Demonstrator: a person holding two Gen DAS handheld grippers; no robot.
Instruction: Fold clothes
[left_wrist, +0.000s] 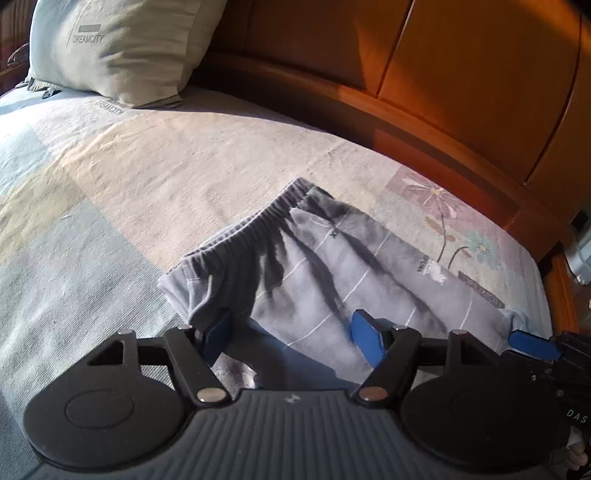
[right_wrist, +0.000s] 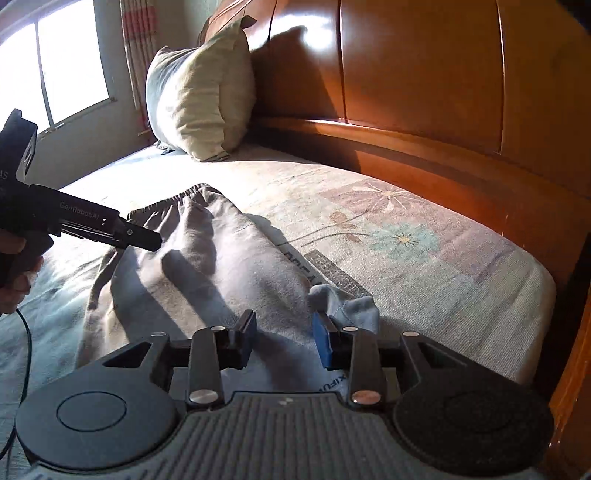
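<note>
Left wrist view, item one: grey trousers (left_wrist: 332, 266) with thin pale stripes, lying on the bedsheet (left_wrist: 129, 177), elastic waistband toward 11 o'clock, cloth running down to 5 o'clock — that is the long axis. Left gripper (left_wrist: 291, 334): jaws apart, nothing pinched, though the left pad sits against a raised fold at the garment's near corner; cloth lies directly ahead at 12 o'clock, just beside the fingertips. Right gripper (right_wrist: 284, 341): jaws part-way apart, empty, with a bunched hem tip just beyond its right pad at 1 o'clock. Judged nearer the waistband end: the left; nearer the hem end: the right. Right wrist view alone shows the window (right_wrist: 55, 70) at 10 o'clock and a hand (right_wrist: 16, 273) holding the left tool; left wrist view alone shows the stripes clearly. Surrounds: pillow (left_wrist: 118, 48), wooden headboard (left_wrist: 461, 92).
</note>
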